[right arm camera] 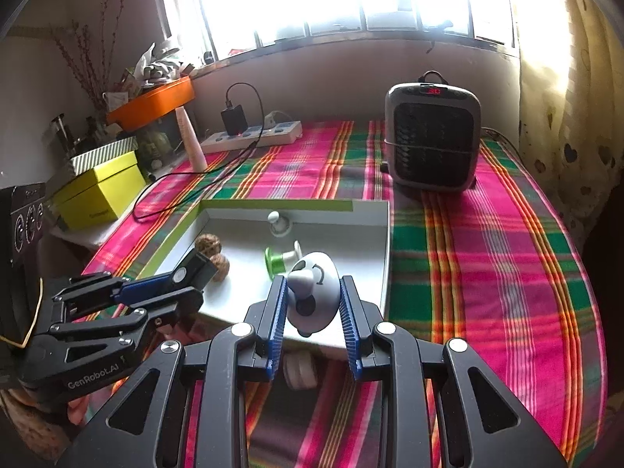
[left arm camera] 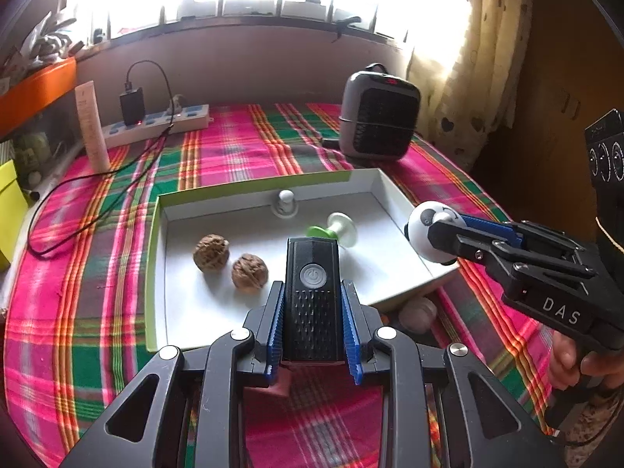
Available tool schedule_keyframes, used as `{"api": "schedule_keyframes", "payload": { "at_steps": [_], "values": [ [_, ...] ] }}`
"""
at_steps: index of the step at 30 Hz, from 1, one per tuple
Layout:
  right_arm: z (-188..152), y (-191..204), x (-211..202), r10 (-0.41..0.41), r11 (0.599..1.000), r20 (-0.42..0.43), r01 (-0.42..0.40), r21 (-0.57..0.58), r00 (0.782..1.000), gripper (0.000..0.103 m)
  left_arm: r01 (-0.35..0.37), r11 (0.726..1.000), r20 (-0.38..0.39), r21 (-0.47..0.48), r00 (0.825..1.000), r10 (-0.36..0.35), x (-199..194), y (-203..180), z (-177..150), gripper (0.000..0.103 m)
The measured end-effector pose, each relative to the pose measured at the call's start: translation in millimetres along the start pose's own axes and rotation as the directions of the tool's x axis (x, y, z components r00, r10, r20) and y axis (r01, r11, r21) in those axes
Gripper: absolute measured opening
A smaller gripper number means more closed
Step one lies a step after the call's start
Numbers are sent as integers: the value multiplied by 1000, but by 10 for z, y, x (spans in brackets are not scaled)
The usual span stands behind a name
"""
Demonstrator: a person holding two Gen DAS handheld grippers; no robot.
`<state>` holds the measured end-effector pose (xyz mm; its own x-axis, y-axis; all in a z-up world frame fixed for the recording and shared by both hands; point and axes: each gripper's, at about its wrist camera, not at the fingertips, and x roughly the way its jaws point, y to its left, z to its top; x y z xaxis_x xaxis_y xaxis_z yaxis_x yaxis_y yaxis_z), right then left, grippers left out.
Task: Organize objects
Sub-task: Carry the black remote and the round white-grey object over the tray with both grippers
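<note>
Landmark: tray (left arm camera: 273,191), a shallow white box lid with green edge, lying on the plaid cloth (left arm camera: 97,273) that covers the table.

Room: bright window behind; curtain (left arm camera: 468,89) to the right of the tray.

Beyond the tray: heater (left arm camera: 376,117) at its far right corner, power strip (left arm camera: 156,123) with plugged charger at far left. Yellow box (right arm camera: 101,191) off the tray's left side.

In the tray: two walnuts (left arm camera: 230,263) at left, a green-and-white spool (left arm camera: 335,228) mid-tray, a small white knob (left arm camera: 286,202) against the far wall. Judged: the tray is the collecting place, so both held items are headed in.

Left gripper (left arm camera: 312,312) is clamped on a black torch (left arm camera: 311,292), held above the tray's near edge, pads on its long sides so it cannot roll.

Right gripper (right arm camera: 312,304) is clamped on a panda ball (right arm camera: 314,292), at the tray's near right corner; grip spans the ball's width.

A pale round thing lies on the cloth just under the tray's near rim; identity unclear.
</note>
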<state>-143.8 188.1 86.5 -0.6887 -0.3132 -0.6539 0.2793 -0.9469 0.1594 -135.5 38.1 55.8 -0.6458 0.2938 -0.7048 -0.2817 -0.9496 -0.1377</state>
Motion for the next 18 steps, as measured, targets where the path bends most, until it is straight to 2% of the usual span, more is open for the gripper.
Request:
{"api": "schedule_keyframes", "payload": {
  "at_steps": [18],
  "values": [
    [305,-151,503,-13,1000,-49,13,13,999,28,-14,1000,-24,-16,1000,13,364,170,271,25]
  ]
}}
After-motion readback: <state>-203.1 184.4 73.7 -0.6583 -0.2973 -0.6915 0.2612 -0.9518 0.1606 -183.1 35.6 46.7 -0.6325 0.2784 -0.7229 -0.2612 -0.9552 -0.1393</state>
